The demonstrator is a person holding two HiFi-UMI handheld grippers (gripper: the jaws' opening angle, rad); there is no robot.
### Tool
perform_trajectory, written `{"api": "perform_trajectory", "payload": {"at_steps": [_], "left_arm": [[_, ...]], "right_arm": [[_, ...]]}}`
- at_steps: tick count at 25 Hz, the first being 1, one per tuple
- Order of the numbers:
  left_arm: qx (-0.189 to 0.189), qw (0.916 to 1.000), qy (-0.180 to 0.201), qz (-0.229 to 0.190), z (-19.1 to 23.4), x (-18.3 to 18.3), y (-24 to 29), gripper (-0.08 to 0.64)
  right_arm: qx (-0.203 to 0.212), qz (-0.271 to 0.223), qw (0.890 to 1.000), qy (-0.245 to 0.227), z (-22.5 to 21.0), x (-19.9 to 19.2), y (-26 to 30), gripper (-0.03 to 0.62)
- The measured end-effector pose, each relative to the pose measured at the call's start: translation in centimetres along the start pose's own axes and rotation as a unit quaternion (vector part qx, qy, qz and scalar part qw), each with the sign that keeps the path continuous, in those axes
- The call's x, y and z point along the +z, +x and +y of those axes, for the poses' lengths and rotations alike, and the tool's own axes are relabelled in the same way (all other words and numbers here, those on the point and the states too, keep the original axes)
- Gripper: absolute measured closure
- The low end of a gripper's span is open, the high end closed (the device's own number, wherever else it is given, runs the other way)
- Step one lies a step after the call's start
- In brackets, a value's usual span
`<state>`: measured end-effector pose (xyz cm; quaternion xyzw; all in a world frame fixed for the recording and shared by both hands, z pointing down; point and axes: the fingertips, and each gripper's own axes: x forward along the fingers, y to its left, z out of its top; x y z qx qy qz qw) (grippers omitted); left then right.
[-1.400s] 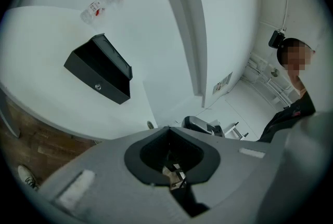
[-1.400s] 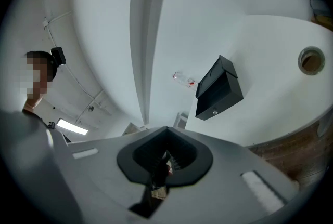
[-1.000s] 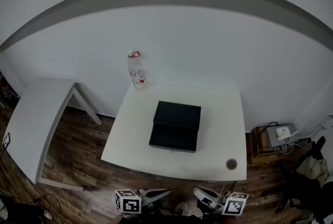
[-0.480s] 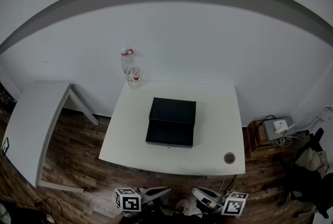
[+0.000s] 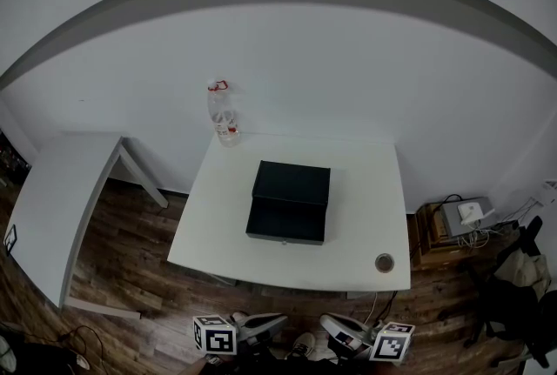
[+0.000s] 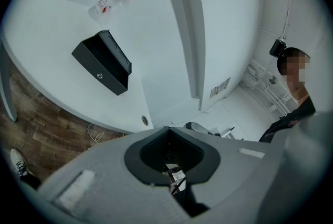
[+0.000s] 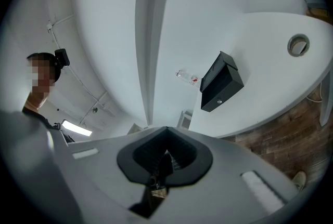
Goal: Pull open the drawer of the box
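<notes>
Fingers [image 6: 93, 181] of left gripper [image 5: 275, 322] and right gripper [image 5: 332, 324] together, drawer [image 5: 286, 225] seemingly unmoved.

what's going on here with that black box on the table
A person holds a gripper in each hand, low in front of the white table. The left gripper and right gripper both have their jaws shut on nothing, and neither touches the black box in the middle of the table. Its drawer looks closed, so the pull has not yet begun.
</notes>
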<state>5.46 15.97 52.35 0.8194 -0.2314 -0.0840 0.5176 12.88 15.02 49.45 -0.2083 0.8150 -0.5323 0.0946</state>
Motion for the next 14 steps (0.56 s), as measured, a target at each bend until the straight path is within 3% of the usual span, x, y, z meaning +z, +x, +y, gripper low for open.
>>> {"api": "perform_trajectory", "payload": {"at_steps": [14], "left_arm": [[0.009, 0.9998, -0.007, -0.017, -0.37, -0.38, -0.61, 0.558]], "right_arm": [[0.003, 0.009, 1.000, -0.005, 0.51, -0.80, -0.36, 0.589]]}}
